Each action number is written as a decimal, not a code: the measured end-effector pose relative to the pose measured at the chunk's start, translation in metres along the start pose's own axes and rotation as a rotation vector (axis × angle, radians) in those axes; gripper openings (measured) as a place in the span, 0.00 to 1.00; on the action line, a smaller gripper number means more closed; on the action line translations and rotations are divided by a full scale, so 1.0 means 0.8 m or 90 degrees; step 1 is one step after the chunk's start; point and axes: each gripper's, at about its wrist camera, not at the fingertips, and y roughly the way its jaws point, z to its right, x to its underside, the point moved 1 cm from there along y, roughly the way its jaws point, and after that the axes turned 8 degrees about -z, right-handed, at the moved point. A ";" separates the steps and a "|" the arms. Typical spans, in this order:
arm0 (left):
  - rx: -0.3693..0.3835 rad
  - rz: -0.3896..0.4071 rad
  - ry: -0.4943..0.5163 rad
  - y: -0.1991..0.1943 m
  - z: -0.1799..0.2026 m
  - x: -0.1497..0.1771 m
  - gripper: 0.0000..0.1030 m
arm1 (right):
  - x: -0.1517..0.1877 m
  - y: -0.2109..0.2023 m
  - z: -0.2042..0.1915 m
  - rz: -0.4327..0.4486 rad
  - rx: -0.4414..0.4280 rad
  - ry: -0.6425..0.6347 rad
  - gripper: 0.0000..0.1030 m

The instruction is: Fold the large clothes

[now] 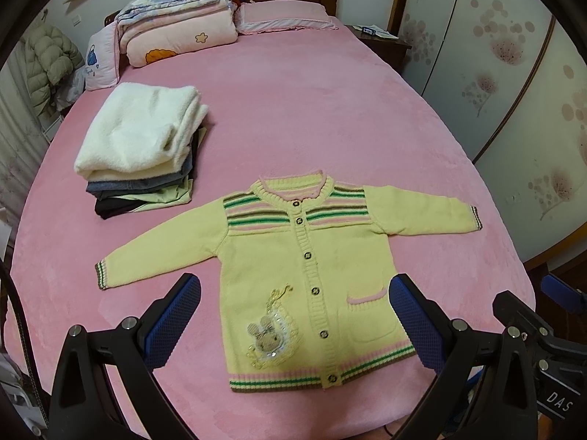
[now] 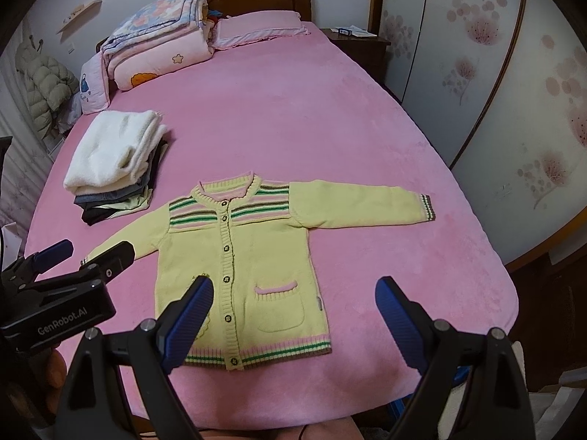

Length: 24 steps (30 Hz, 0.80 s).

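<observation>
A yellow knit cardigan (image 1: 293, 267) with striped yoke, buttons, a rabbit patch and a pink-edged pocket lies flat, face up, sleeves spread, on the pink bed (image 1: 330, 110). It also shows in the right wrist view (image 2: 242, 256). My left gripper (image 1: 293, 293) is open and empty, held above the cardigan's lower half. My right gripper (image 2: 293, 293) is open and empty, above the cardigan's right hem side. The left gripper's body (image 2: 55, 293) shows at the left in the right wrist view, and the right gripper's body (image 1: 543, 330) at the right edge of the left wrist view.
A stack of folded clothes topped by a white fleece (image 1: 139, 139) sits left of the cardigan. Folded quilts (image 1: 176, 18) and a pillow (image 1: 286, 14) lie at the headboard. A wardrobe (image 1: 513, 91) stands right; a nightstand (image 1: 381, 40) at back right.
</observation>
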 end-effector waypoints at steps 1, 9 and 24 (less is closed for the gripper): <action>-0.004 -0.001 0.001 0.003 0.007 -0.005 0.99 | -0.004 0.005 0.006 -0.003 -0.008 0.002 0.86; -0.008 -0.001 0.007 0.032 0.064 -0.042 0.99 | -0.047 0.049 0.070 -0.031 -0.072 0.032 0.79; 0.012 -0.055 -0.032 0.148 0.140 -0.114 0.99 | -0.108 0.192 0.196 -0.098 -0.077 0.104 0.79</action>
